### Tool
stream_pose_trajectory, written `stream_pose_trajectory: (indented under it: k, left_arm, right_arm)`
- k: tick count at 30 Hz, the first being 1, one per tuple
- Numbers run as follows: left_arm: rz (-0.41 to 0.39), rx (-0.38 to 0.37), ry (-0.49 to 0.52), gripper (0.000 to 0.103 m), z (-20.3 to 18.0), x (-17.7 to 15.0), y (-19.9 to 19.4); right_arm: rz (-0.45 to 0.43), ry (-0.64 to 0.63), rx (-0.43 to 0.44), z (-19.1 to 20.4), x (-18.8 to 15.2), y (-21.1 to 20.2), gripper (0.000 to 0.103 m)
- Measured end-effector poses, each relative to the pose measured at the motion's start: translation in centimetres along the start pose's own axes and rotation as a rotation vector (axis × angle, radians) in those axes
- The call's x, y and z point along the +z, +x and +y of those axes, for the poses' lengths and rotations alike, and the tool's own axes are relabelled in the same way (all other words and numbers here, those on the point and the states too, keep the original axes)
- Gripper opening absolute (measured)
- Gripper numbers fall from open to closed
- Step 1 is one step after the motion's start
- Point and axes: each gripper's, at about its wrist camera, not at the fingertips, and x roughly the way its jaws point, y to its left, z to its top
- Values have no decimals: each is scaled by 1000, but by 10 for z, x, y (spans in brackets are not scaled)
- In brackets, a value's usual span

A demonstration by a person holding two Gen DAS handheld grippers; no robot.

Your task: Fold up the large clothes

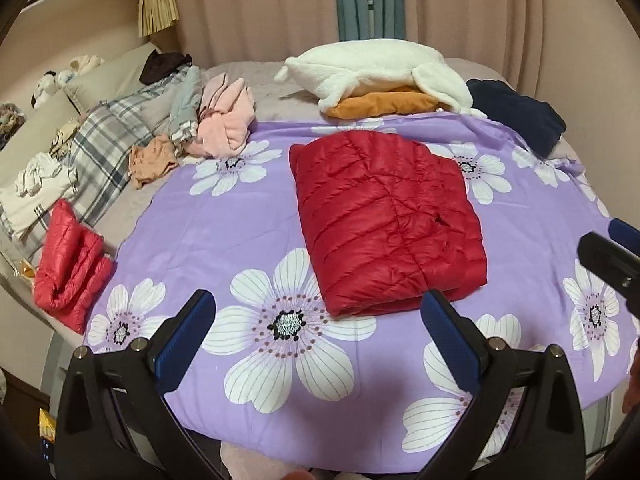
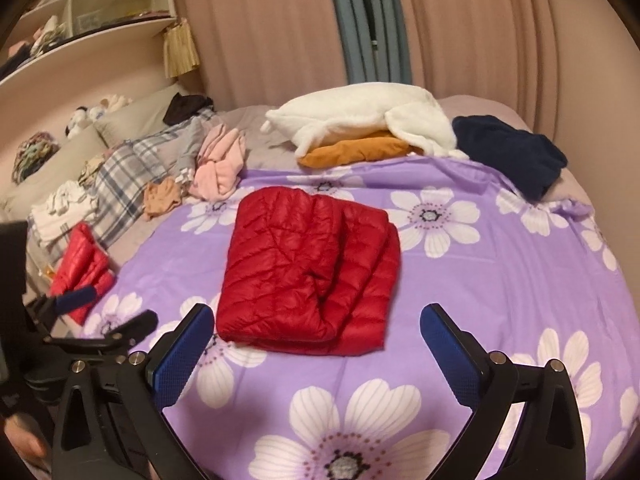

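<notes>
I see pink curtains (image 2: 480, 40) across back wall, shelving (image 2: 92, 8) at left. Bed under purple flowered sheet (image 1: 248, 232). Folded red puffer jacket (image 1: 384, 216) lies flat mid-sheet. White fleece pile (image 1: 368, 68), navy garment (image 1: 520, 116), plaid heap (image 1: 108, 140) along edges. My left gripper (image 1: 316, 312) and right gripper (image 2: 316, 320): fingers spread apart, holding nothing, hovering near jacket's near edge.

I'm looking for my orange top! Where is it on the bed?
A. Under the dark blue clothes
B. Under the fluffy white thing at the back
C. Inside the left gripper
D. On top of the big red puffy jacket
B. In both wrist views the orange top lies at the far side of the bed, peeking out from beneath the fluffy white garment resting on it.
</notes>
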Motion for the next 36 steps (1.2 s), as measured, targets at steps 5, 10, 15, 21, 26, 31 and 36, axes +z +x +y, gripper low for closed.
stream_pose_trajectory:
  k: [5,10,15,21,26,31,36]
  left_arm:
    - [34,9,-34,103,4,-2,0]
    - [47,17,-41,103,5,-2,-1]
    - [50,19,-38,103,5,-3,-2]
    - [53,17,-37,103,6,-3,-4]
    - [58,12,-34,103,5,-4,-3]
    - [59,14,-31,103,4,-3,-1]
    - [63,12,-30,103,4,-4,-1]
  right_arm:
    - [47,-34,-5,11,-8,6,102]
    - [91,-57,-7,17,-18,17,102]
    - [70,-53,-13,18,-16,12,102]
    - [76,-47,-15,17,-16,12,102]
    - [79,-38,-13,14,-16,14,102]
    - [75,-41,-10,12,-16,14,102]
    - [75,-37,-11,12,-15,14,102]
